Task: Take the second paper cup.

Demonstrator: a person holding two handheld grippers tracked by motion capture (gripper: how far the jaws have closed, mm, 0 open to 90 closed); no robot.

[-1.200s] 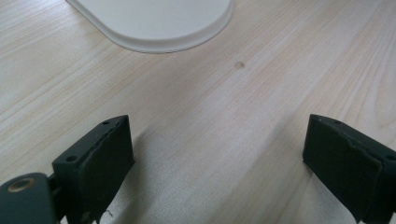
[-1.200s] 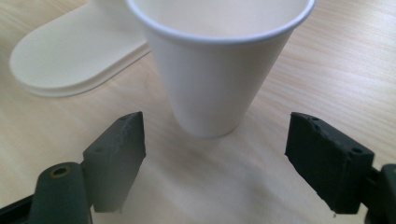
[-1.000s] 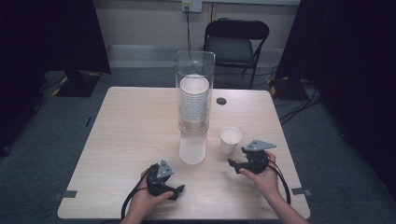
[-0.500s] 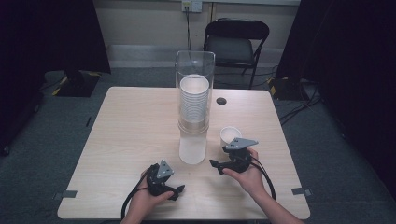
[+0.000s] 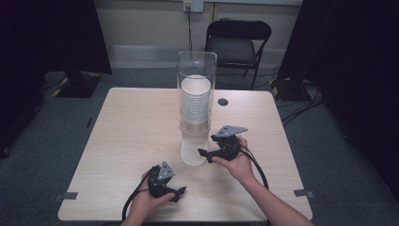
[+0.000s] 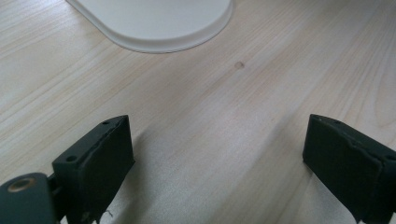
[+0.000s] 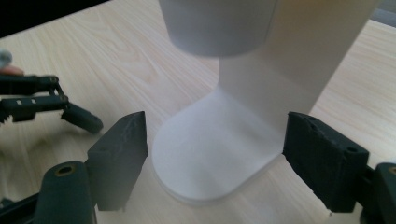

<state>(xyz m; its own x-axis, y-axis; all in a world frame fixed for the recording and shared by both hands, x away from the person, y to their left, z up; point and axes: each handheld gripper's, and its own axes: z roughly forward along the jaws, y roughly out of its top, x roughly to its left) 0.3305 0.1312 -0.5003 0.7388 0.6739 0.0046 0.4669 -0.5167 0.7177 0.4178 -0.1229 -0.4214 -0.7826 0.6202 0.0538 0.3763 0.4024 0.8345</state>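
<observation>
Pale wooden table point(image 5: 127, 141): a clear cup dispenser point(image 5: 196, 84) stood at centre.
Right gripper point(image 5: 203, 153), jaws opening and empty, neared its white base point(image 7: 210, 154); left gripper point(image 5: 181, 192) rested open. Stacked cups point(image 5: 195, 101) looked light, crushable; best pinched at the lowest cup's wall.

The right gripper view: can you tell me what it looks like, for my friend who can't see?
The right gripper points its open black jaws at the white cup dispenser, whose flat base sits between them untouched. A cup bottom hangs above, and the left gripper rests on the wooden table.

White cup stack point(image 5: 196, 101), pale wood-grain table point(image 5: 122, 141), black chair point(image 5: 237, 40).
</observation>
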